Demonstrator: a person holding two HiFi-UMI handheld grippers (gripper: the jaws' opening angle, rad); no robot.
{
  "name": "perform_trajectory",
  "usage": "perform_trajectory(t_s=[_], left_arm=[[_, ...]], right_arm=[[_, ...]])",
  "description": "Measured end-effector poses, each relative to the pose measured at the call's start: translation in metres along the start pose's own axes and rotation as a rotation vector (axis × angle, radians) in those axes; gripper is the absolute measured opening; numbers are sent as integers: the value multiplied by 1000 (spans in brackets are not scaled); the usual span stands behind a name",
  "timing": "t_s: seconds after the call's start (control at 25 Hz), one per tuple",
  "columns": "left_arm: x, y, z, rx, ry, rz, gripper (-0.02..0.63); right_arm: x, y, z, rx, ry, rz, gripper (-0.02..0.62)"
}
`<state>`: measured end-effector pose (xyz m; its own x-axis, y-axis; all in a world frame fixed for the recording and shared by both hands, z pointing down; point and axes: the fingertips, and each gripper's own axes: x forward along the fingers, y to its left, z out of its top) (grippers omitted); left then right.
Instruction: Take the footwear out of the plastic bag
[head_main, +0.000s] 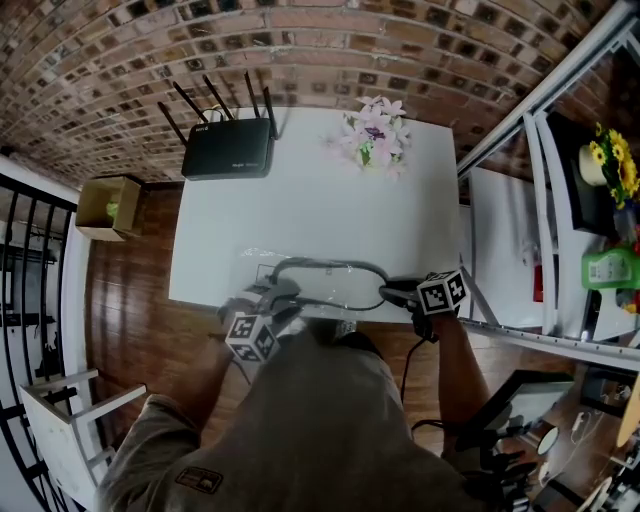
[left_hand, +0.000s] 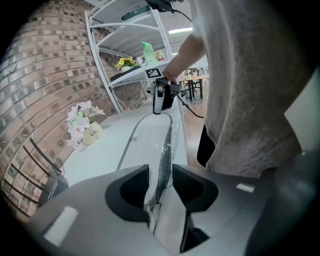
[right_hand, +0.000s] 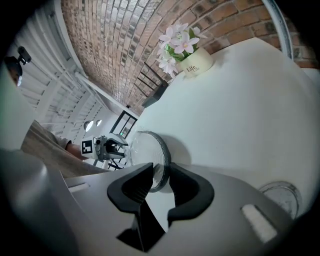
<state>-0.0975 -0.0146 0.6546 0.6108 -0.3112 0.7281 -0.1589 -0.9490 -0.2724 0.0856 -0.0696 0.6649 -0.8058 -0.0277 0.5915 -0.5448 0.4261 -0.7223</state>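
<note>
A clear plastic bag (head_main: 322, 285) lies at the front edge of the white table (head_main: 300, 205), with grey footwear (head_main: 330, 266) showing through it as a curved grey band. My left gripper (head_main: 287, 294) is at the bag's left end. In the left gripper view the bag's film (left_hand: 161, 150) runs between the parted jaws of that gripper (left_hand: 160, 182), which stands open. My right gripper (head_main: 388, 292) is at the bag's right end. In the right gripper view this gripper (right_hand: 161, 179) is shut on the bag's grey-rimmed edge (right_hand: 152, 150).
A black router (head_main: 228, 150) with antennas and a pot of flowers (head_main: 375, 135) stand at the table's far side. A metal shelf rack (head_main: 540, 200) rises at the right. On the floor at the left are a cardboard box (head_main: 108, 205) and a white chair (head_main: 60, 420).
</note>
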Motion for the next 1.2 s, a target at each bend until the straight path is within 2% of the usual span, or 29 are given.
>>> perform_trajectory(t_s=[0.24,0.76,0.92,1.08,1.2], left_arm=[[5,0,-12,-5,49,21,43],[-15,12,-41,-55,100,67,11],[-18,16,-46,-76,99,80,12],[-20,17,-37,-117,42,76,21],[-20,16,-18,-120,-20,63,130]], right_arm=[[6,2,1,-5,6,10,114],[-9,-9,-2,9,4,-6,114],[-11,-11,-1,11,-2,-13,114],[-10,-13,-3,12,-6,-23,114],[-9,-12,-3,13,-11,-32,114]])
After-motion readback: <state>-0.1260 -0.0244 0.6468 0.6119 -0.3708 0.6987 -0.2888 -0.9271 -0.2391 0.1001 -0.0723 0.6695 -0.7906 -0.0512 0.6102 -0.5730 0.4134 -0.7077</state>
